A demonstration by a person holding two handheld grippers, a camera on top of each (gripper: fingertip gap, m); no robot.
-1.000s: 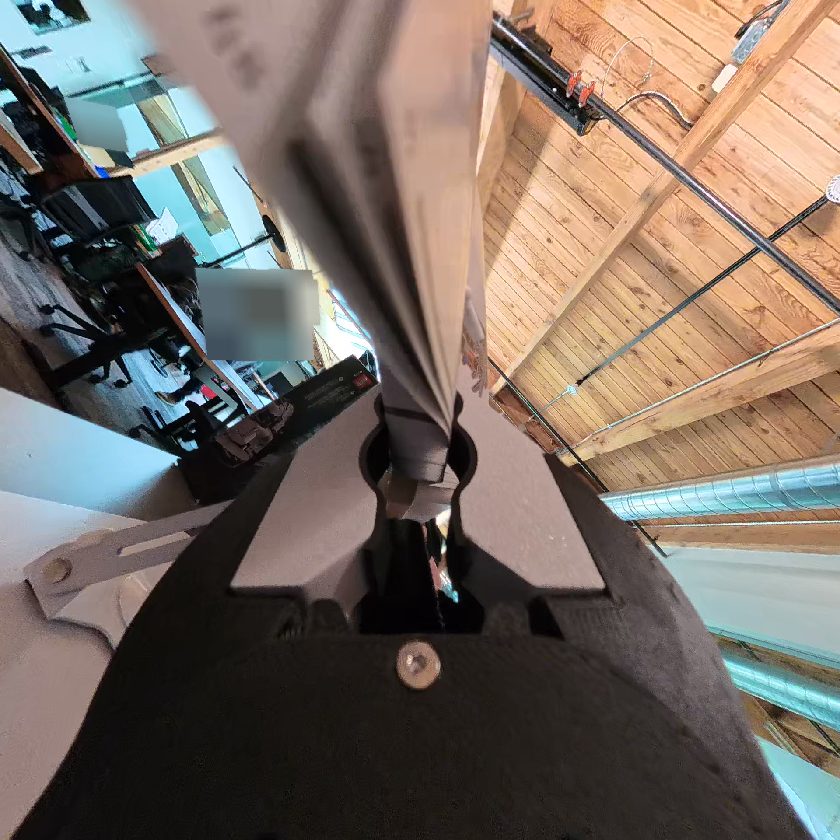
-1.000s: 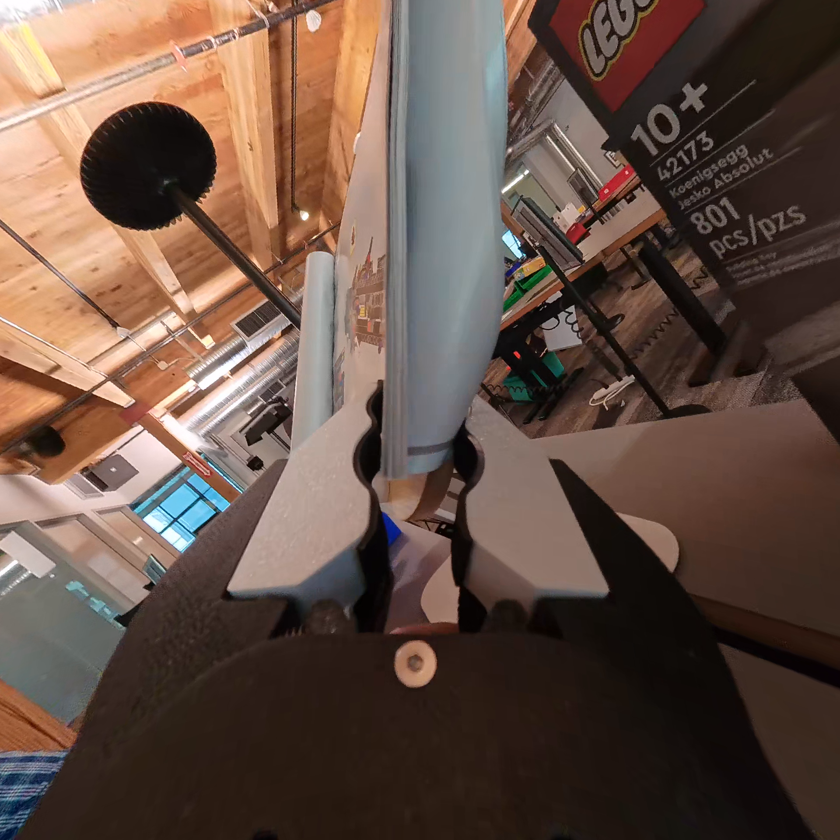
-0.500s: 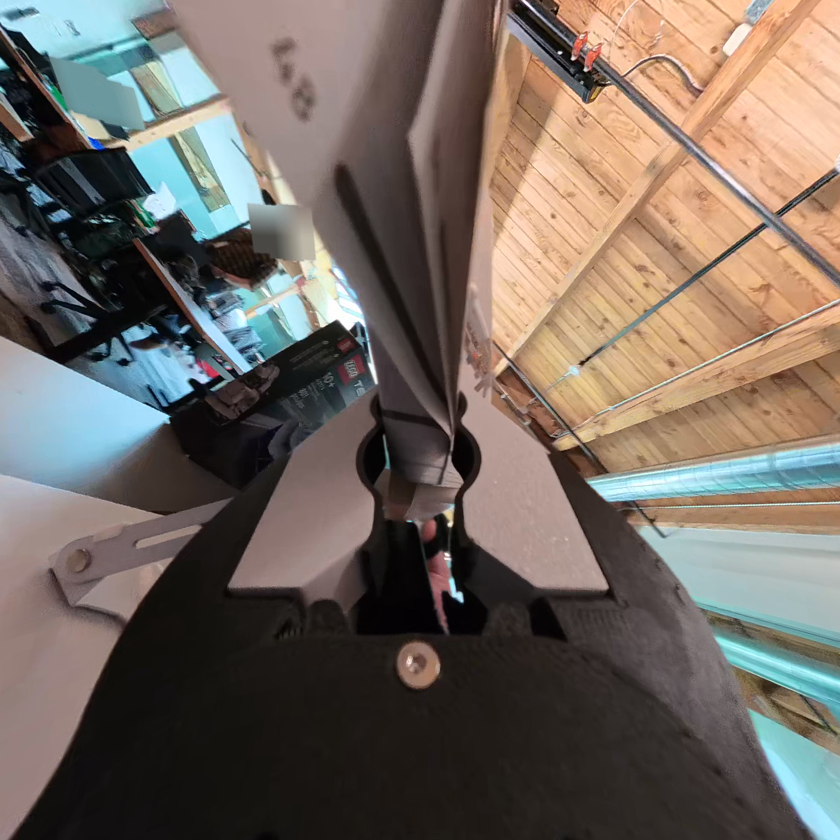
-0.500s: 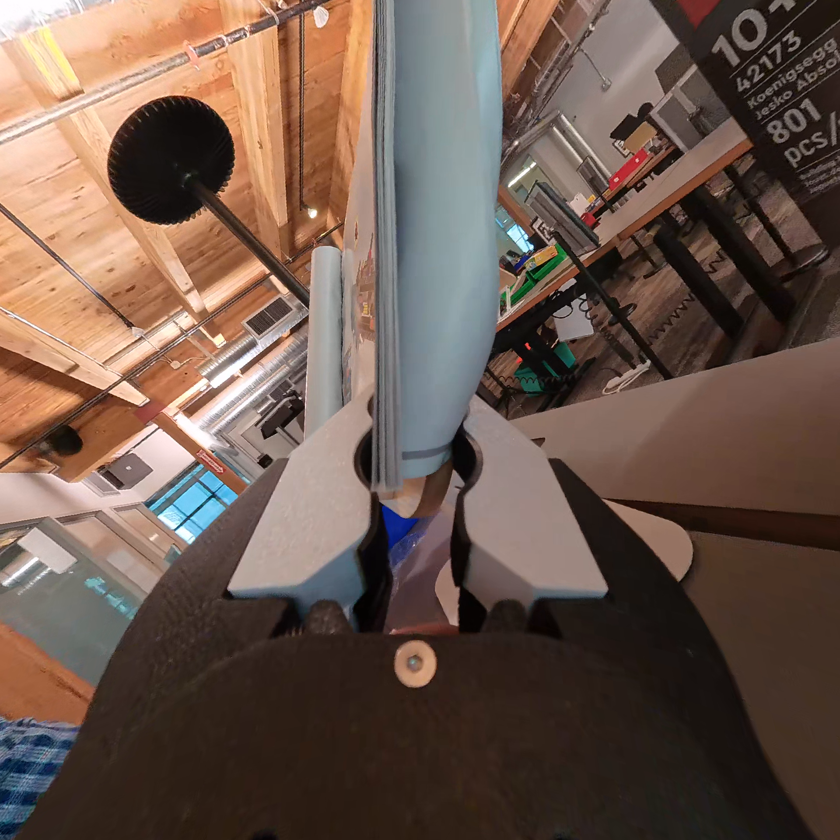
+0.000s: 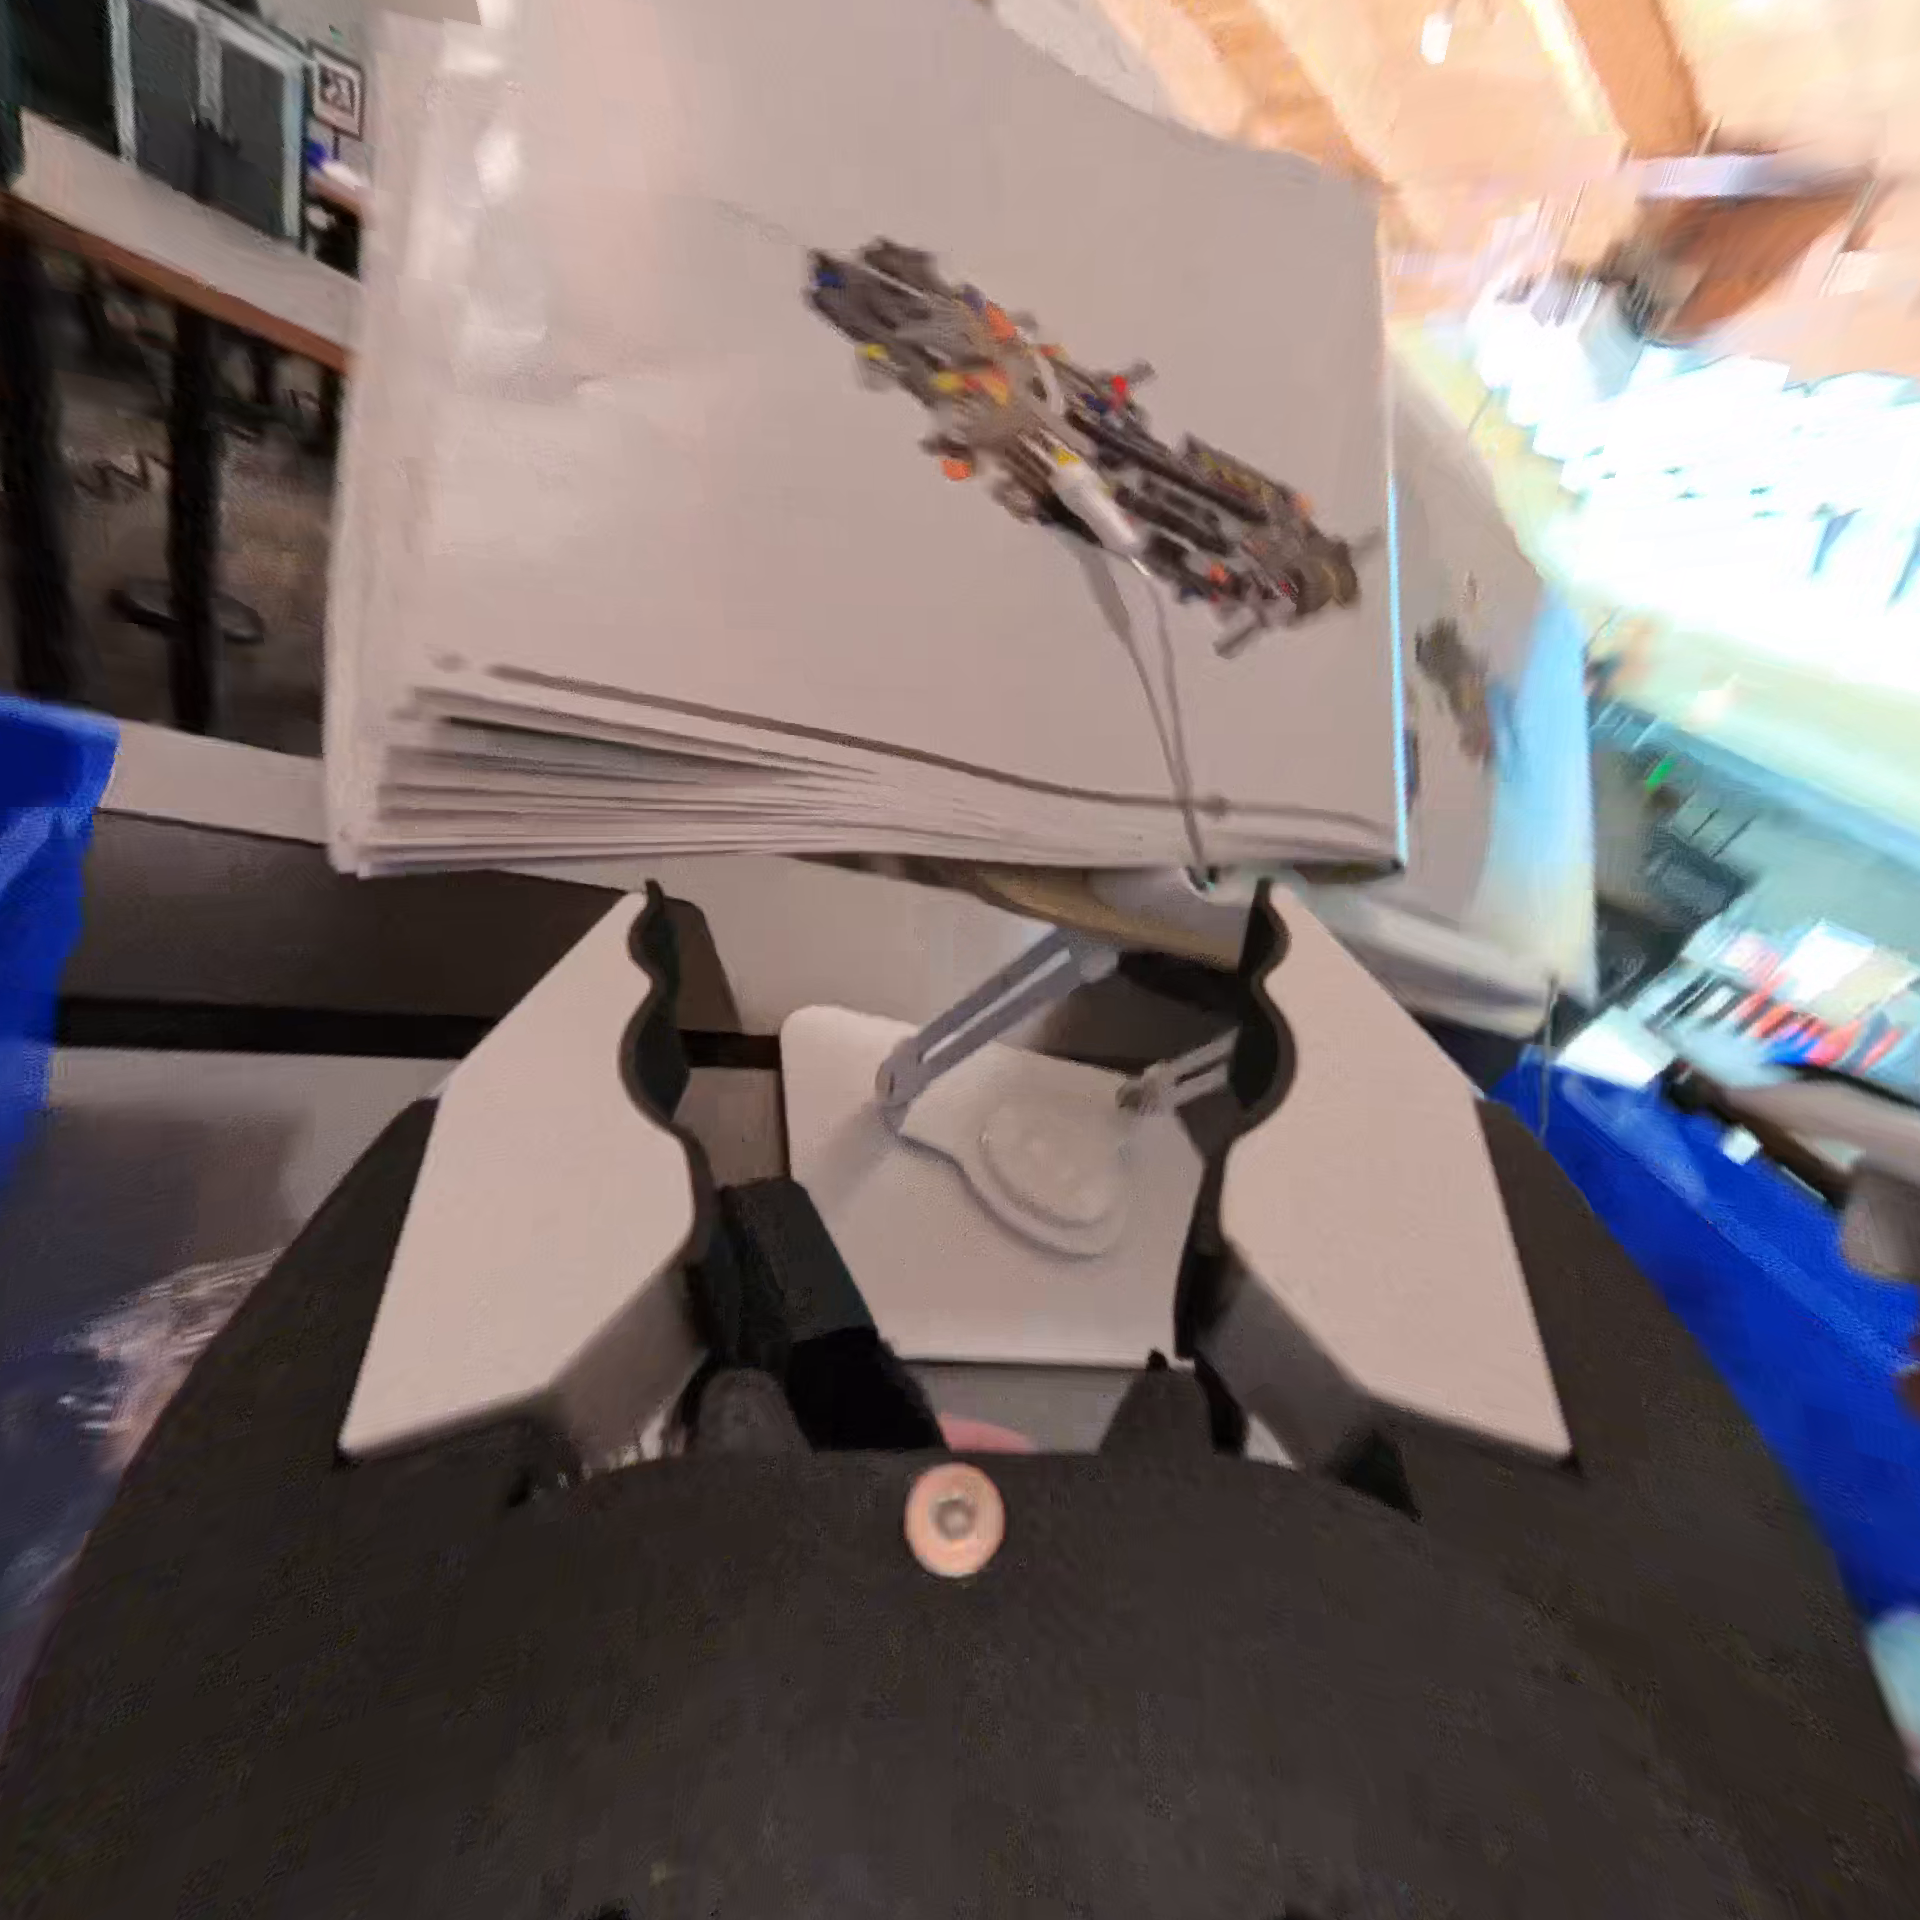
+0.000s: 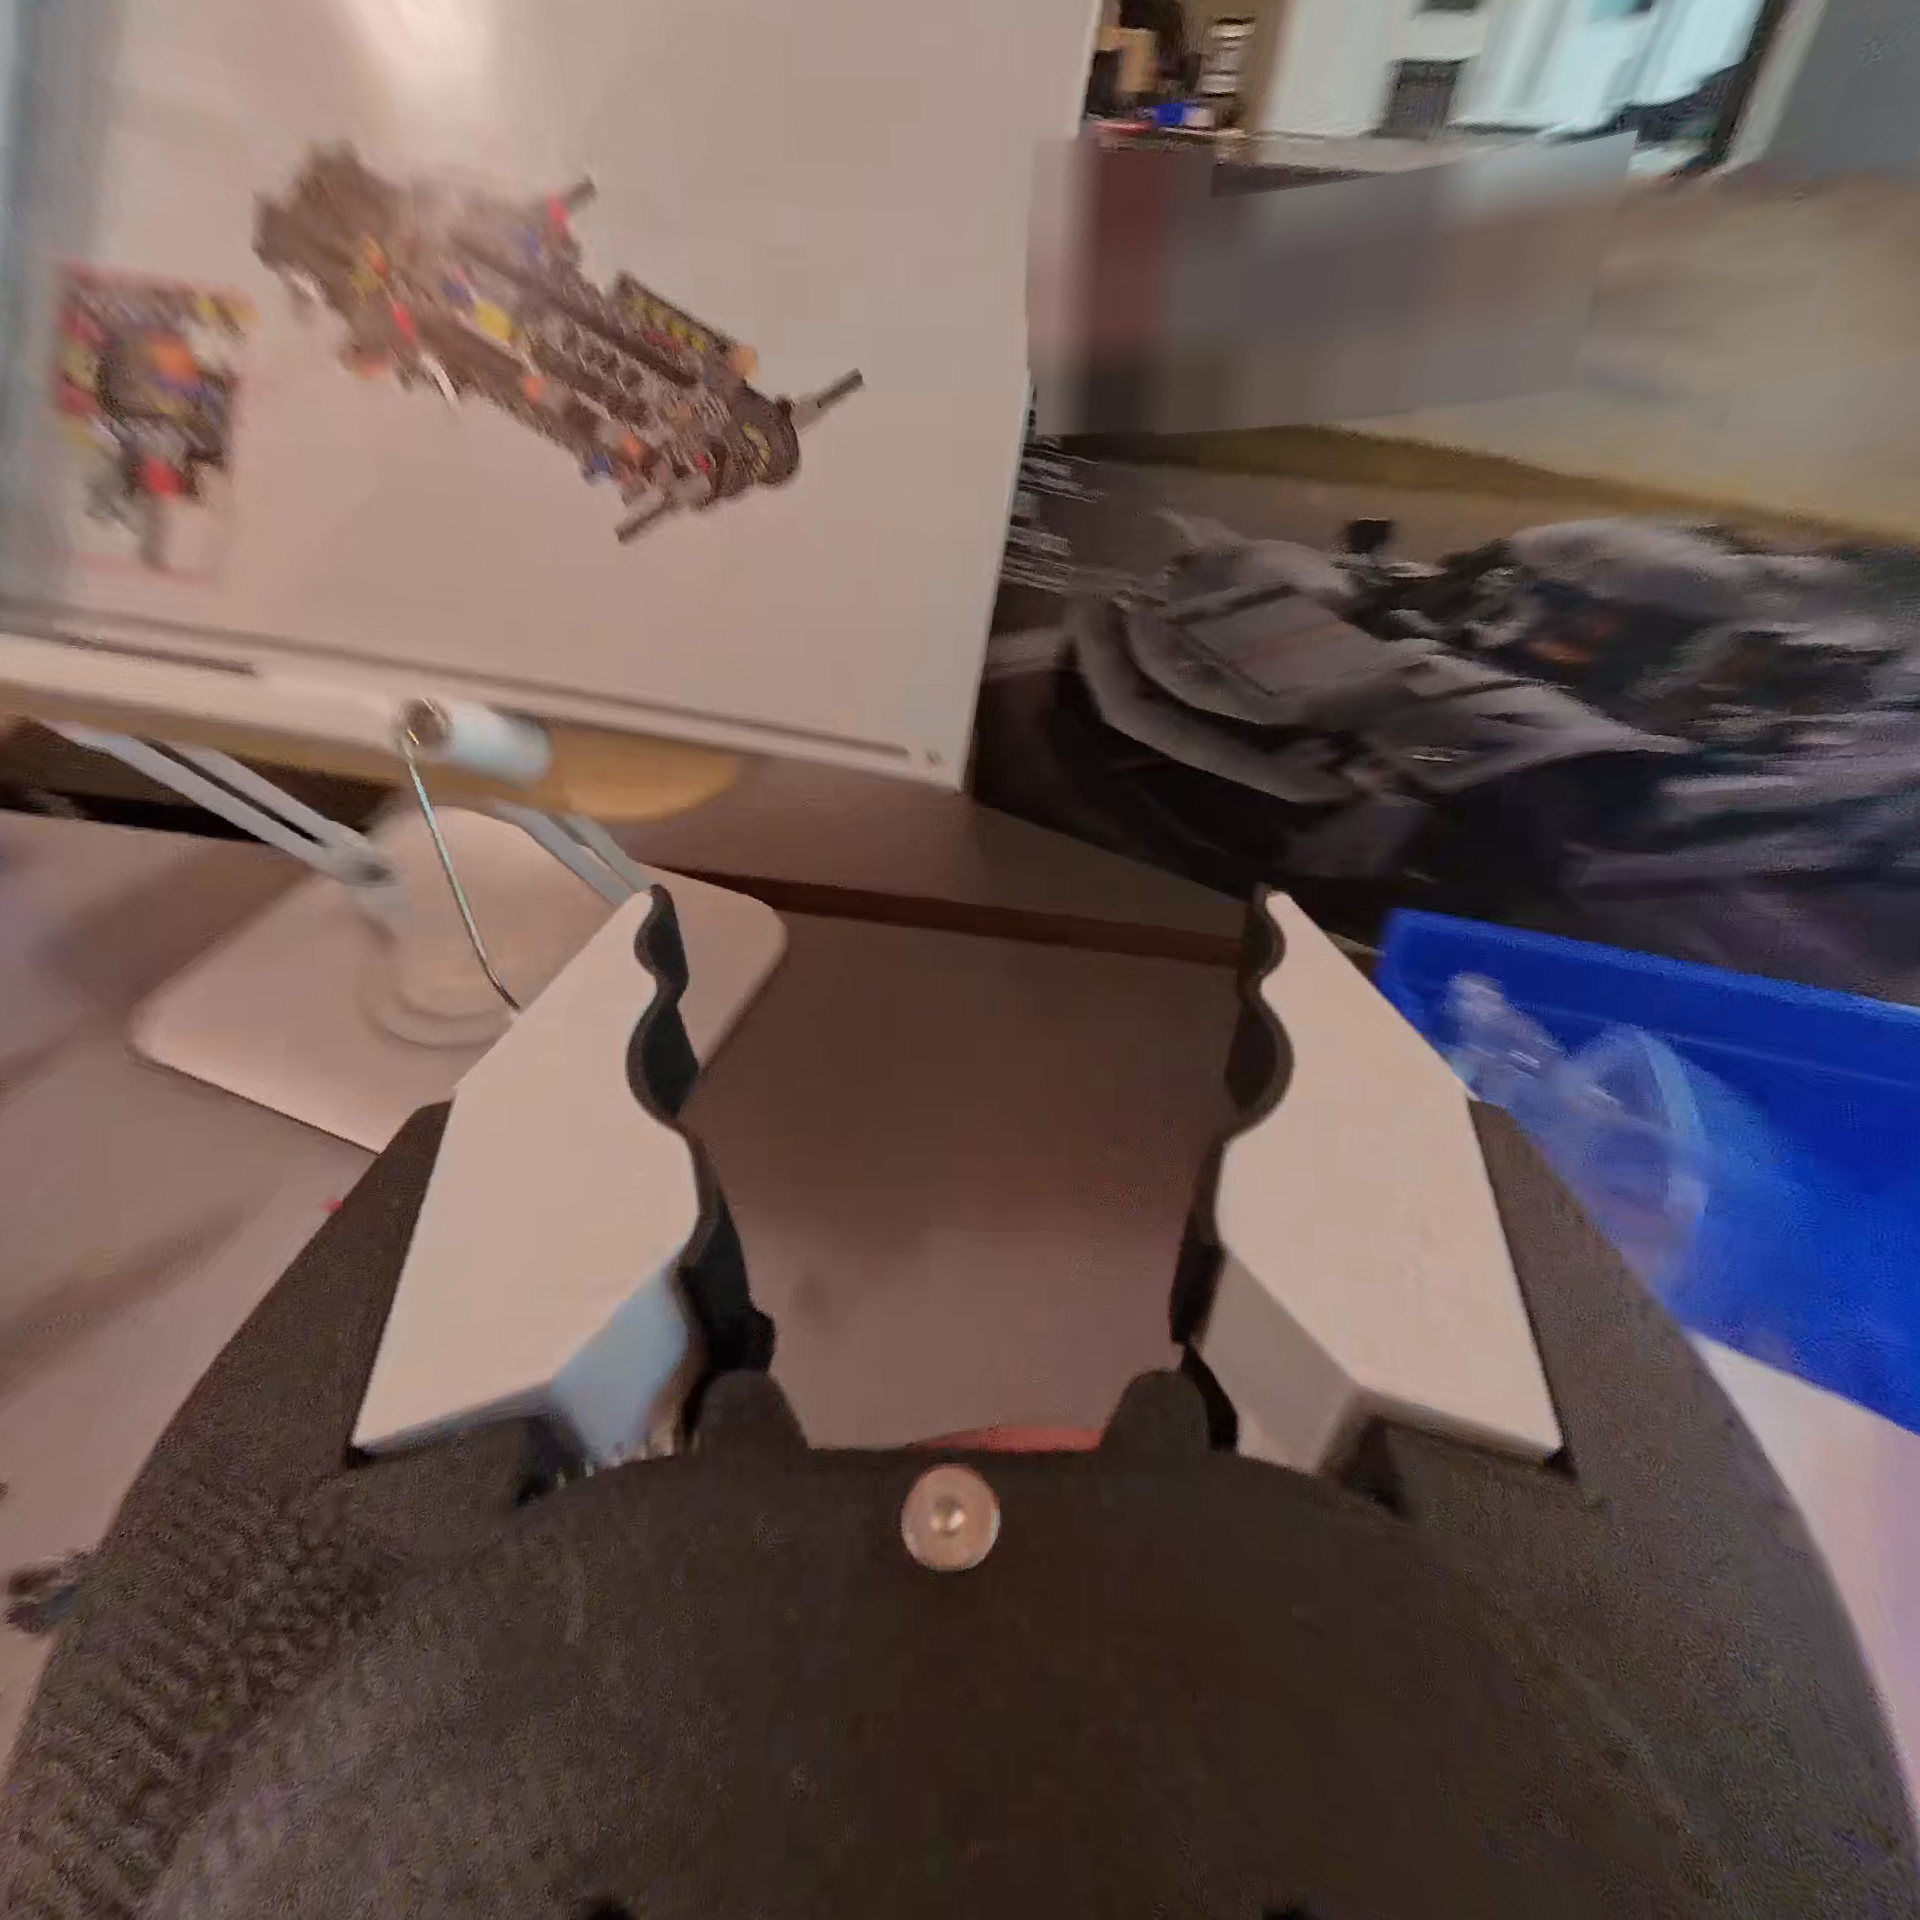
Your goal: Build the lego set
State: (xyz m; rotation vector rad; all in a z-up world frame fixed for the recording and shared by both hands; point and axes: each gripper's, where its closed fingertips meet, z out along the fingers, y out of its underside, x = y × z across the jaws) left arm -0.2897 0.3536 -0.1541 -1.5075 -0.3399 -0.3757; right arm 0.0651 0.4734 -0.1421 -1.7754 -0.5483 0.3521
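Seen from the left wrist, the left tool (image 5: 951,904) stands with its jaws spread wide and nothing between them, just below the thick instruction booklet (image 5: 831,499), which rests open on a white stand (image 5: 997,1132) on the desk (image 5: 208,1122); the showing page carries a picture of a dark, multicoloured model, and a blue bin (image 5: 1704,1247) sits at the right edge. From the right wrist, the right tool (image 6: 956,914) is likewise wide apart and empty above the brown desk (image 6: 935,1091), with the booklet (image 6: 623,499) on its stand (image 6: 436,977) to the left, the dark set box (image 6: 1455,675) upright just beside it, and a blue bin (image 6: 1766,1143) holding clear plastic bags (image 6: 1590,1101) to the right.
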